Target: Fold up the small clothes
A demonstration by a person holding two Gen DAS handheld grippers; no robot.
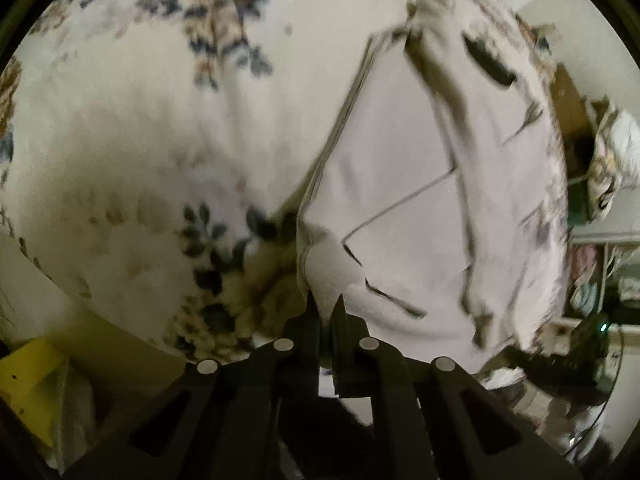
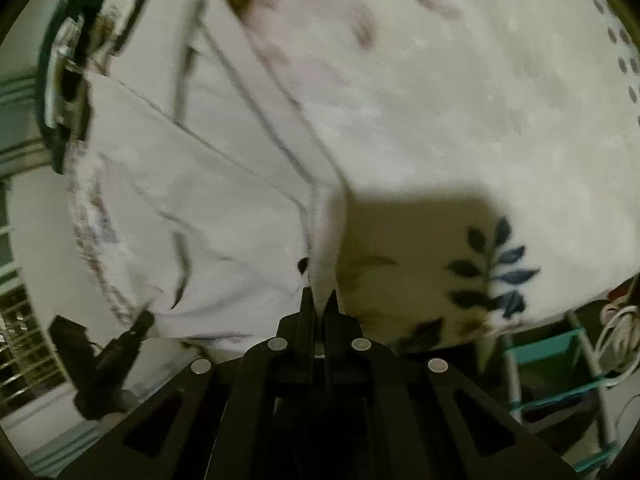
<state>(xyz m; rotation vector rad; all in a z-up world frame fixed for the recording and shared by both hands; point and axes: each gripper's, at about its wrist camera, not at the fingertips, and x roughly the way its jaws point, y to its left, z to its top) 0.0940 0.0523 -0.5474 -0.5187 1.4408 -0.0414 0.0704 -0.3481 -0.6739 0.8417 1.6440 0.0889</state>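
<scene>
A pale lilac garment with dark seam lines lies spread on a white floral bedsheet. My left gripper is shut on a corner of the garment, with cloth pinched between its black fingertips. In the right wrist view the same garment lies to the left, its edge running down to my right gripper, which is shut on a fold of it. The other gripper shows dark at the lower left, at the garment's edge.
The bedsheet has blue leaf prints. A yellow object sits at the lower left below the bed edge. A teal rack with white cables stands at right. Shelves with clutter stand beyond the bed.
</scene>
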